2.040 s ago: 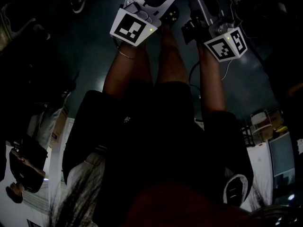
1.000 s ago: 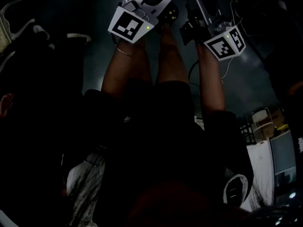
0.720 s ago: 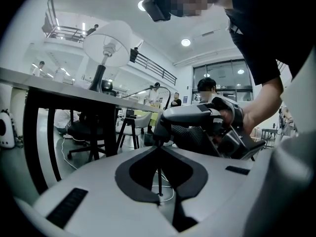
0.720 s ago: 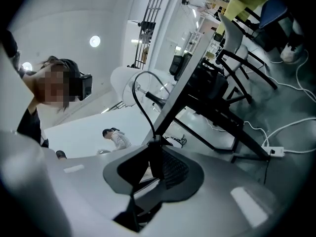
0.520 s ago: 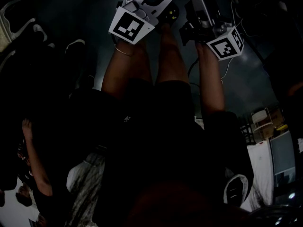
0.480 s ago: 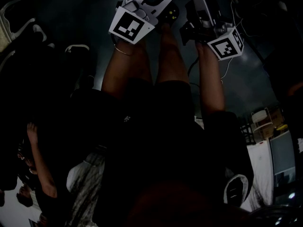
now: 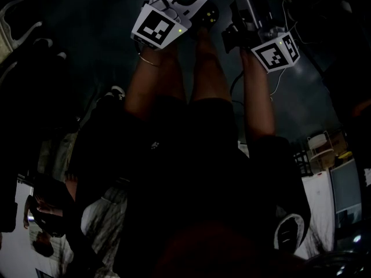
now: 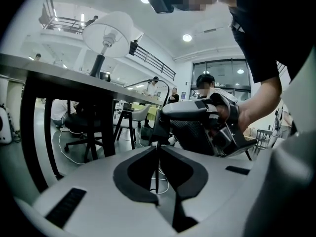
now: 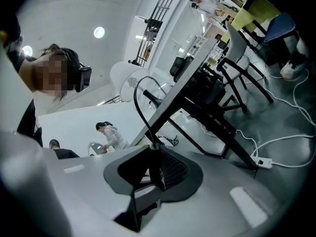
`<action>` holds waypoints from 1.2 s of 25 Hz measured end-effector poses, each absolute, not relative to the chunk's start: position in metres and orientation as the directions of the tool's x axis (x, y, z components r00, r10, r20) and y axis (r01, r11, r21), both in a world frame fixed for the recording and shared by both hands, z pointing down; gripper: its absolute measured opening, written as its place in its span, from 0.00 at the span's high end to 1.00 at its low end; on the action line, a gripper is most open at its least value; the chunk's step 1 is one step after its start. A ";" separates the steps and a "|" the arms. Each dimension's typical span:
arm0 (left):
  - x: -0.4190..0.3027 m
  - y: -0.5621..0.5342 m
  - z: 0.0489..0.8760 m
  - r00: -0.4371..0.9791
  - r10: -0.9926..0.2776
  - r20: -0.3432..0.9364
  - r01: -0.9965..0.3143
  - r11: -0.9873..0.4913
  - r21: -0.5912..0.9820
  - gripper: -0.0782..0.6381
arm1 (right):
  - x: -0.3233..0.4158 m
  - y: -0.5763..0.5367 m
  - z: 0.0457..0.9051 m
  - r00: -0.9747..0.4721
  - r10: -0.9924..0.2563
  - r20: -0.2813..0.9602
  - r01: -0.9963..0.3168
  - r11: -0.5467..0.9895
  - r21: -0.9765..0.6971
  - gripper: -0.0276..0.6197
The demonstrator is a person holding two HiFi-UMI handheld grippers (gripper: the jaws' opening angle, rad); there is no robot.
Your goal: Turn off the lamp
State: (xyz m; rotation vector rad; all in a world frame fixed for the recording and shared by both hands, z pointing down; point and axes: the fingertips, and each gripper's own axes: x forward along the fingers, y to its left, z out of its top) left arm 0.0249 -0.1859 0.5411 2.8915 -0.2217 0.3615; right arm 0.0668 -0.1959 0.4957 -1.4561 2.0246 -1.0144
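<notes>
The lamp (image 8: 107,32) with its white shade stands on a dark desk (image 8: 59,80); it also shows in the right gripper view as the lamp (image 9: 129,80). Its thin black cord (image 8: 157,174) runs down between the jaws of my left gripper (image 8: 158,154), which is shut on it. My right gripper (image 8: 161,128) holds the same cord just above, a hand around its handle. In its own view the cord (image 9: 136,100) arcs up from the right gripper (image 9: 150,154); its jaws have just been closing with the cord between them. Both marker cubes (image 7: 155,28) (image 7: 276,51) show over the person's legs.
The desk's black legs (image 9: 212,117) and several office chairs (image 8: 129,120) stand close by. A white power strip (image 9: 262,162) and loose cables lie on the grey floor. People sit and stand in the background. The head view is very dark.
Both grippers stay where they were above the knees. At the left of the head view, a bystander and dark shapes have shifted.
</notes>
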 end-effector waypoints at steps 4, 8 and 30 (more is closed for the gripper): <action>0.023 -0.183 0.545 0.952 -0.127 0.279 -0.189 -0.960 0.208 0.87 | 0.069 -0.195 0.503 -0.331 -0.939 0.094 -0.639 0.150 -0.754 0.86; 0.019 -0.182 0.549 0.947 -0.129 0.294 -0.195 -0.959 0.206 0.87 | 0.071 -0.194 0.510 -0.306 -0.945 0.120 -0.658 0.119 -0.743 0.85; -0.006 -0.186 0.543 0.947 -0.190 0.261 -0.249 -0.943 0.219 0.88 | 0.075 -0.181 0.533 -0.265 -0.943 0.200 -0.741 0.066 -0.669 0.88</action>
